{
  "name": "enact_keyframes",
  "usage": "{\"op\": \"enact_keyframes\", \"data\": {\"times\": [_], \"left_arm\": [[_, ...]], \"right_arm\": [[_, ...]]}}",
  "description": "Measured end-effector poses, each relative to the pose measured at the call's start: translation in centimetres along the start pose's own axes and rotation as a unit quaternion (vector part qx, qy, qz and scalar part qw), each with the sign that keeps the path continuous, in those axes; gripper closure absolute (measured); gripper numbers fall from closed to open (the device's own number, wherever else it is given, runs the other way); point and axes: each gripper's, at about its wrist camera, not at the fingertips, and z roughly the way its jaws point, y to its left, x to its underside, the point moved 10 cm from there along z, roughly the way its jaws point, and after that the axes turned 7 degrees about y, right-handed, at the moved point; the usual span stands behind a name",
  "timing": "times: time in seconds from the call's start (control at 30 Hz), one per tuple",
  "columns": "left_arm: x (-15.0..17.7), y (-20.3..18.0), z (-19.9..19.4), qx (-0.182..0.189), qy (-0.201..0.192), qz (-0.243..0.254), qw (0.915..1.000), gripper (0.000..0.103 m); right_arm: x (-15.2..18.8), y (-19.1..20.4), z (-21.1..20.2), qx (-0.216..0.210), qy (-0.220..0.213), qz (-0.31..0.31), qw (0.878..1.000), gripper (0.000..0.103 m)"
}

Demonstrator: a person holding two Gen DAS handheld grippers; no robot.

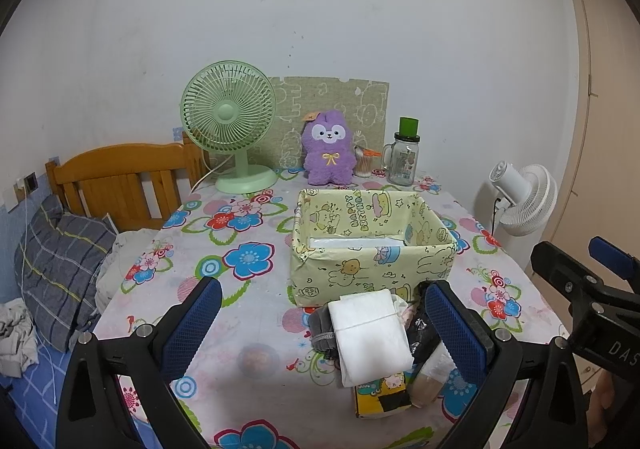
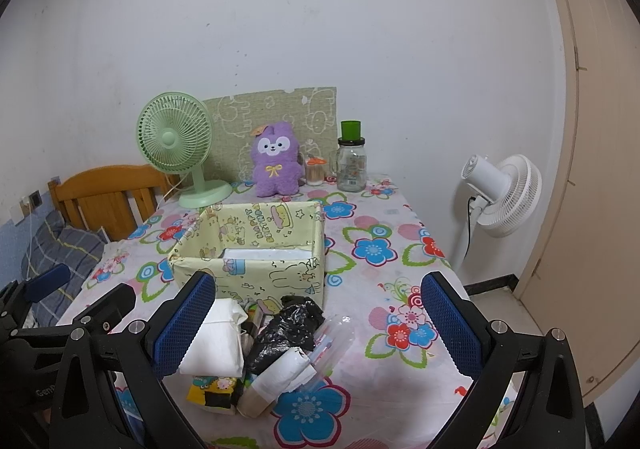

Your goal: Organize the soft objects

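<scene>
On a floral tablecloth (image 2: 380, 233), a heap of soft objects (image 2: 256, 349), including a folded white cloth (image 1: 370, 333) and a crumpled black bag (image 2: 290, 327), lies just before a yellow cartoon-print box (image 1: 372, 249). Both the left gripper (image 1: 324, 325) and right gripper (image 2: 318, 325) hover spread wide, holding nothing. Behind the box sits a purple plush toy (image 1: 328, 149).

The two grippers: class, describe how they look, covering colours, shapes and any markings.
Both the left gripper and right gripper have black angular frames with silver screws, and flat fingers faced with blue dimpled pads. White lettering marks the bodies, partly cut off.
</scene>
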Motion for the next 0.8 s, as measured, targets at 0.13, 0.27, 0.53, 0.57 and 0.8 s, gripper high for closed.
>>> {"op": "enact_keyframes", "data": {"times": [0.13,0.27,0.53,0.57,0.8], "left_arm": [[0.3,-0.1,0.2,0.0,0.003,0.001,1.0,0.001],[0.5,-0.1,0.4,0.002,0.005,-0.001,1.0,0.001],[1.5,-0.4,1.6,0.001,0.018,0.009,0.9998,0.001],[1.6,-0.4,1.8,0.0,0.02,0.01,0.9997,0.001],[2.9,-0.9,3.0,0.009,0.033,0.014,0.9993,0.001]], "right_arm": [[0.0,0.1,0.2,-0.001,0.002,-0.001,1.0,0.0],[0.1,0.2,0.3,-0.002,0.003,0.0,1.0,0.0],[0.7,0.6,1.0,-0.007,0.005,-0.005,1.0,0.0],[0.8,0.6,1.1,-0.006,0.005,-0.007,1.0,0.0],[1.6,0.8,2.2,-0.01,0.012,-0.01,1.0,0.0]]}}
